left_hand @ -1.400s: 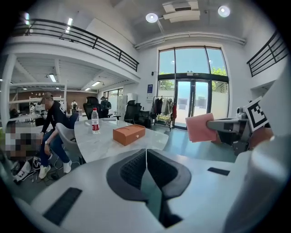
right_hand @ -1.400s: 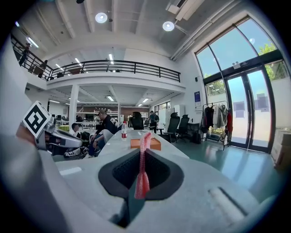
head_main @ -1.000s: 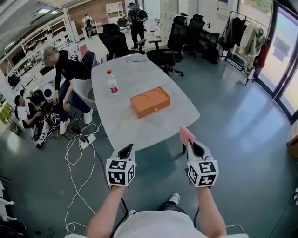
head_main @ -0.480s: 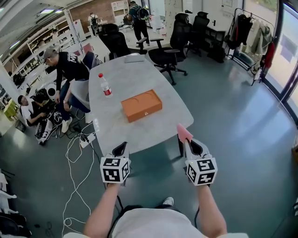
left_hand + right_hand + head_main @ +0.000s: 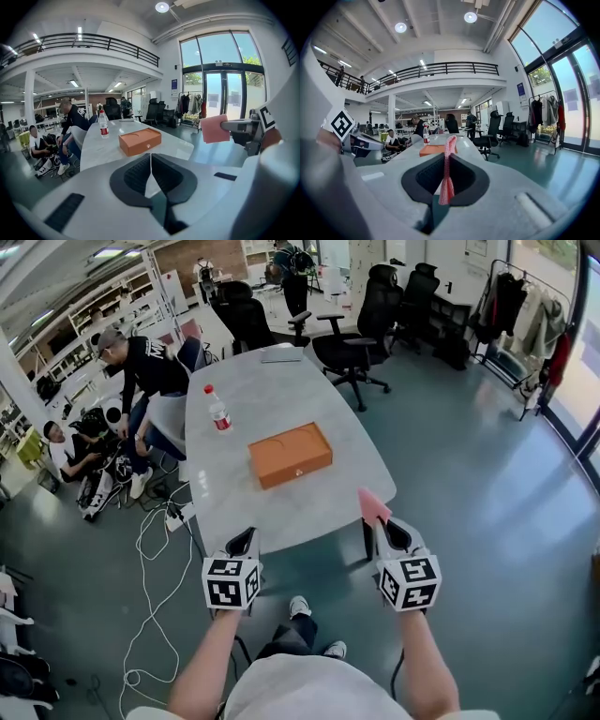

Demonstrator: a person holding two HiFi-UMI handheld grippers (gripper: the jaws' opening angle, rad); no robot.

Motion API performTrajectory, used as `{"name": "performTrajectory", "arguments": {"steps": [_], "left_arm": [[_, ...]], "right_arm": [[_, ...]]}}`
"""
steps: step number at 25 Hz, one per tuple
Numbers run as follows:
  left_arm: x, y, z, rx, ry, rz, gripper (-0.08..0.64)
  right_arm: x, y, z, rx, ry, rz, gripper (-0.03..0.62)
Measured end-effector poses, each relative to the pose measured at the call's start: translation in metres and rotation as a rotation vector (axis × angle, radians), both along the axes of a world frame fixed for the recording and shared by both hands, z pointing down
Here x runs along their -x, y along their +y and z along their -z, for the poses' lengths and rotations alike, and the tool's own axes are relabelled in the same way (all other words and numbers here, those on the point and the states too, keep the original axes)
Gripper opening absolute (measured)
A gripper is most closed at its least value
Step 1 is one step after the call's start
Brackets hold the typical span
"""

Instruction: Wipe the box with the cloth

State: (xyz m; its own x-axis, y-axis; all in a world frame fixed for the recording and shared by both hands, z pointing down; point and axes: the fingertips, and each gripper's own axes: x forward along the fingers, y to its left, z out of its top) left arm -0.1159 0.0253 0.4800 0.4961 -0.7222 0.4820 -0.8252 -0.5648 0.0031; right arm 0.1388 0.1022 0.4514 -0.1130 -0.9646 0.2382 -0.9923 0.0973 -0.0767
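An orange box (image 5: 290,454) lies flat on the grey table (image 5: 319,512), also seen as the orange box (image 5: 139,140) and orange box (image 5: 432,150). My right gripper (image 5: 382,524) hangs short of the table's near edge, shut on a pink cloth (image 5: 372,506) that sticks up from its jaws; the same pink cloth (image 5: 446,169) fills the jaw gap, and the pink cloth (image 5: 214,128) shows from the side. My left gripper (image 5: 246,542) is level with it to the left, jaws shut and holding nothing. Both are well short of the box.
A water bottle (image 5: 218,410) stands on the table behind the box. Black office chairs (image 5: 361,348) ring the far end. Two people (image 5: 131,381) are at the table's left side, and white cables (image 5: 155,549) trail on the floor there.
The view has shifted slightly; the table and box sit a little nearer and more central. Both grippers keep their places, the right one still holding the cloth.
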Motion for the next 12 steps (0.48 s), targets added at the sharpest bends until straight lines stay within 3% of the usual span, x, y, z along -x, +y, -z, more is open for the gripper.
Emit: {"name": "performTrajectory", "arguments": {"steps": [12], "left_arm": [[-0.015, -0.090, -0.020, 0.031, 0.027, 0.042, 0.015]], "right_arm": [[-0.016, -0.096, -0.009, 0.027, 0.030, 0.041, 0.015]]}}
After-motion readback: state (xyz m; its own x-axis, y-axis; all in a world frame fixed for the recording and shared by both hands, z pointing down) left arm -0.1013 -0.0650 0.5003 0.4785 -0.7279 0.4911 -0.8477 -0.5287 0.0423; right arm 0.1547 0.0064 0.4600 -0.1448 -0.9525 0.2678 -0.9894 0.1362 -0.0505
